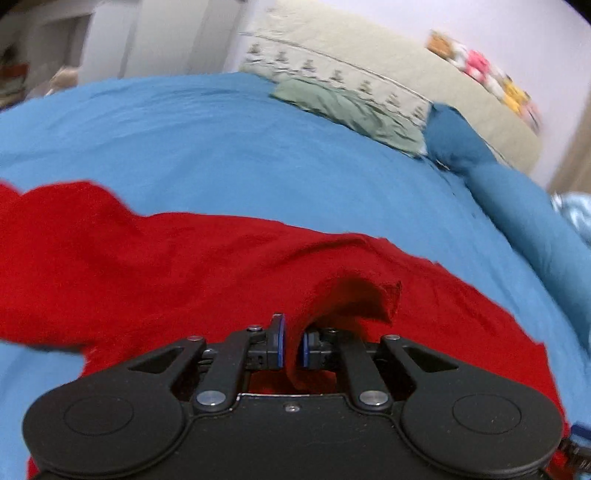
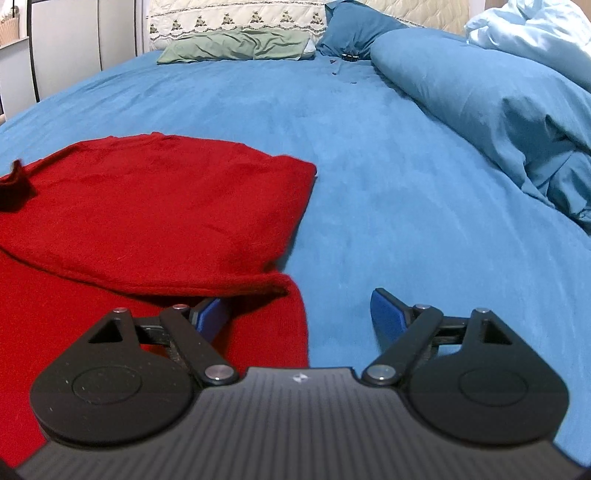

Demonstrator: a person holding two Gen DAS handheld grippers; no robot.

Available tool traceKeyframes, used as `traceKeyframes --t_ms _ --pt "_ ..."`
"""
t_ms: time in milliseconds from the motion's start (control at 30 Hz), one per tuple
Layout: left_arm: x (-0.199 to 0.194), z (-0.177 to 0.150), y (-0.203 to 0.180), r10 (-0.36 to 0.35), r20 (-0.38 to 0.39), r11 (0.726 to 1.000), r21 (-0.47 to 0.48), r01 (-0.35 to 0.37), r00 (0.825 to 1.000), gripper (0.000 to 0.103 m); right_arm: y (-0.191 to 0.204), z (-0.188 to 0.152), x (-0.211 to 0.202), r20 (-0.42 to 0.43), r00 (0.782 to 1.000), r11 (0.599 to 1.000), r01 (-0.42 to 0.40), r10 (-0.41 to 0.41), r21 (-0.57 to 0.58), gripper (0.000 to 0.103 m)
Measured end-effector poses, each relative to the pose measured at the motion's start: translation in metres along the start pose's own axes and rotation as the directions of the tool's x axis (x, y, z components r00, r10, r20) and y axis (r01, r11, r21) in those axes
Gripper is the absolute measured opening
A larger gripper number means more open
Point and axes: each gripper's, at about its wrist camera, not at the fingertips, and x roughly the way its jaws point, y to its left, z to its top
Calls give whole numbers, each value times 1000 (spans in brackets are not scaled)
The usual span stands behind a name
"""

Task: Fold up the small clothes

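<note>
While the red garment (image 1: 184,266) lies across the blue bed (image 1: 221,147), its long axis running side to side, the left hand-held gripper (image 1: 292,345) pinches a raised fold of it; the right hand-held gripper (image 2: 303,314) stands released, one finger (image 2: 210,312) tucked under a folded flap

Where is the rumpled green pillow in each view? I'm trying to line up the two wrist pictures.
Left wrist: the rumpled green pillow lies upper right of centre, on the blue bedsheet.
Right wrist: top, left of centre.
Shared landmark: cream embroidered pillow just behind it.
</note>
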Motion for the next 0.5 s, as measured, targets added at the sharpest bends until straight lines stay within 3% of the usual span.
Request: traceKeyframes --t_ms 67,133,200,267,333,367,400,500 --pt "-2 1 3 8 -2 1000 -11 -8 1000 14 0 0 1 -4 1000 1000 -2 2 6 98" --pt "-6 0 -4 26 24 997 78 -28 999 19 1 0 1 -2 1000 1000 -2 2 8 98" --pt "-8 0 -11 13 27 986 164 -18 1000 38 1 0 0 2 1000 1000 0 0 5 98" --pt "1 1 -10 6 14 983 185 -8 1000 44 3 0 -1 4 1000 1000 -2 2 1 98" --pt "8 3 -9 10 -4 986 168 -10 1000 39 4 0 -1 11 1000 1000 -8 8 -12 98" --pt "9 4 -8 27 -2 986 166 -27 1000 15 6 1 0 15 1000 1000 -4 4 -25 98" --pt "11 4 -9 54 0 983 173 -53 999 5 7 1 0 19 1000 999 0 0 -32 98" --pt "3 5 -7 79 53 980 181 -88 995 5 11 2 2 43 999 998 33 -31 -55 97"
